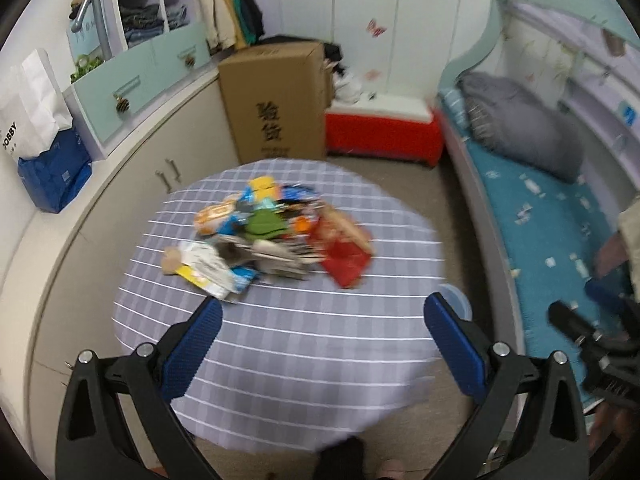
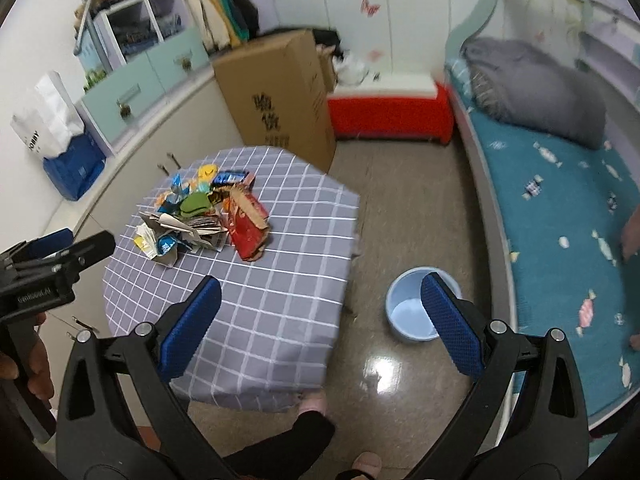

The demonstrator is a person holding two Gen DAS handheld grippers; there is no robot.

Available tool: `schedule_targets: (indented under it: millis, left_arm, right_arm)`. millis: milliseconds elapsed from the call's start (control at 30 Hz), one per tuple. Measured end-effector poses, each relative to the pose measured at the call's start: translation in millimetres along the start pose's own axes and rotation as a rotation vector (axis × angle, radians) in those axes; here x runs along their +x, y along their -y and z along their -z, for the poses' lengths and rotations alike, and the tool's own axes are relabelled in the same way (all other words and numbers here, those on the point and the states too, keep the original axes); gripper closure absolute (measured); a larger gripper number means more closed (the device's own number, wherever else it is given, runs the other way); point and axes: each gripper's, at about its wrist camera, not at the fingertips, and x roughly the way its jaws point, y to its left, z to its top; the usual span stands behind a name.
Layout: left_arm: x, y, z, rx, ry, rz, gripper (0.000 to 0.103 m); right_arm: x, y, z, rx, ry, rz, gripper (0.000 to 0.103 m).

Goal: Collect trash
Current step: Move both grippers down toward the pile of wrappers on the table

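A heap of crumpled snack wrappers and paper, the trash pile [image 1: 264,236], lies on the far half of a small table under a grey checked cloth [image 1: 280,340]. My left gripper [image 1: 324,312] hangs open above the table's near half, well short of the pile, nothing between its blue pads. The right wrist view shows the same trash pile [image 2: 204,216] on the checked cloth [image 2: 260,300], and a light blue bin [image 2: 416,308] on the floor right of the table. My right gripper [image 2: 320,296] is open and empty, high over the table's right edge and the bin.
A tall cardboard box [image 1: 276,100] and a red-and-white chest [image 1: 380,128] stand behind the table. A bed with a teal cover [image 2: 560,220] runs along the right. Cabinets [image 1: 120,208] line the left. The person's slippered feet [image 2: 312,404] are at the table's near edge.
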Motion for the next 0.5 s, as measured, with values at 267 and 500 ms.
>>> schedule_targets:
  millis: [267, 500]
  left_arm:
    - [72, -91, -30, -0.083, -0.115, -0.011, 0.005]
    - [119, -115, -67, -0.074, -0.153, 0.037, 0.005]
  right_arm:
    - [84, -45, -39, -0.012, -0.106, -0.035, 0.006]
    - [145, -76, -69, -0.028, -0.153, -0.026, 0.006]
